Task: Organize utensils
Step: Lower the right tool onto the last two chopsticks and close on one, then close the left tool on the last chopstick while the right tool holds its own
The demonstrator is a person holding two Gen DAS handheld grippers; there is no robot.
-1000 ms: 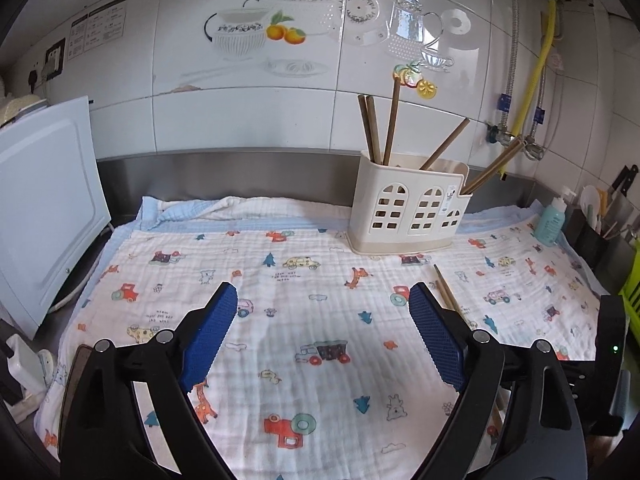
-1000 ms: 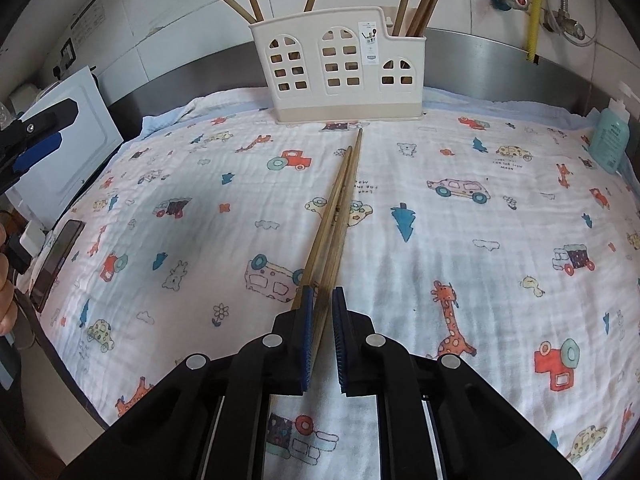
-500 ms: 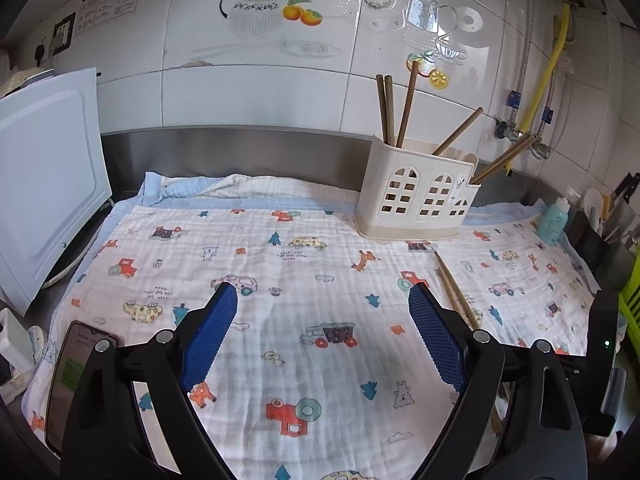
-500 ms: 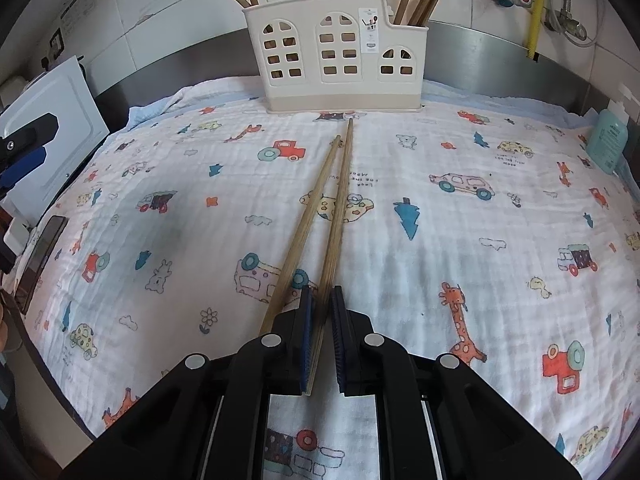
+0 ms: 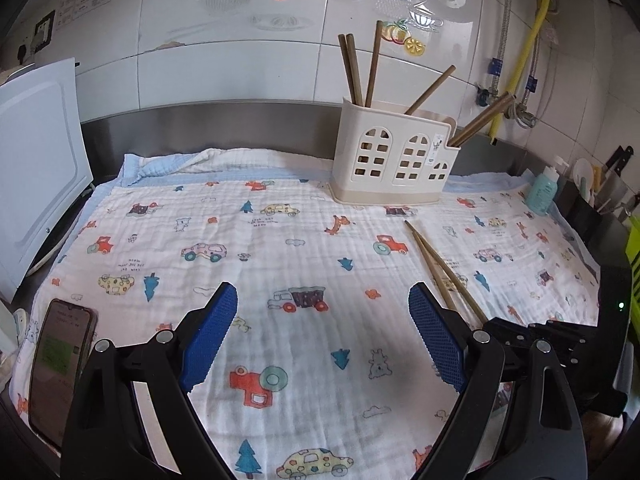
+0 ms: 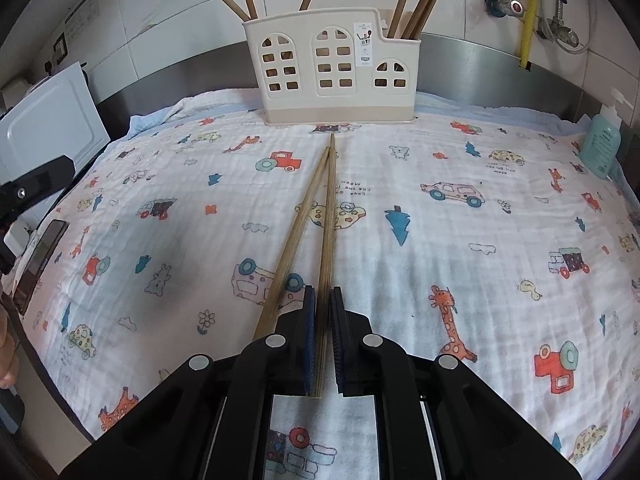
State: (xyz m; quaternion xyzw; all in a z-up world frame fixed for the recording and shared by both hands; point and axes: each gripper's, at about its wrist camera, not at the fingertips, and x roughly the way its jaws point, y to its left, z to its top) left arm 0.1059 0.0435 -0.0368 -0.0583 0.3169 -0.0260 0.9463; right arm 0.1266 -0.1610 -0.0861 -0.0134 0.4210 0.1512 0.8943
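A cream utensil holder (image 5: pixel 394 156) (image 6: pixel 334 70) stands at the back of the cloth with several brown chopsticks upright in it. Two more chopsticks (image 6: pixel 320 216) (image 5: pixel 438 266) lie on the cloth, tips toward the holder. My right gripper (image 6: pixel 323 300) is closed on the near end of the right one; the left chopstick lies just outside its left finger. My left gripper (image 5: pixel 322 316) is wide open and empty above the middle of the cloth, left of the chopsticks.
A patterned white cloth (image 5: pixel 280 264) covers the counter. A phone (image 5: pixel 60 356) lies at its front left corner. A white board (image 5: pixel 36 152) leans at the left. A teal bottle (image 5: pixel 542 192) (image 6: pixel 602 142) stands at the right edge, beside dark containers.
My left gripper has drawn back and up, bringing the phone into view. My right gripper has stayed closed on the chopstick end; the two chopsticks have spread apart a little.
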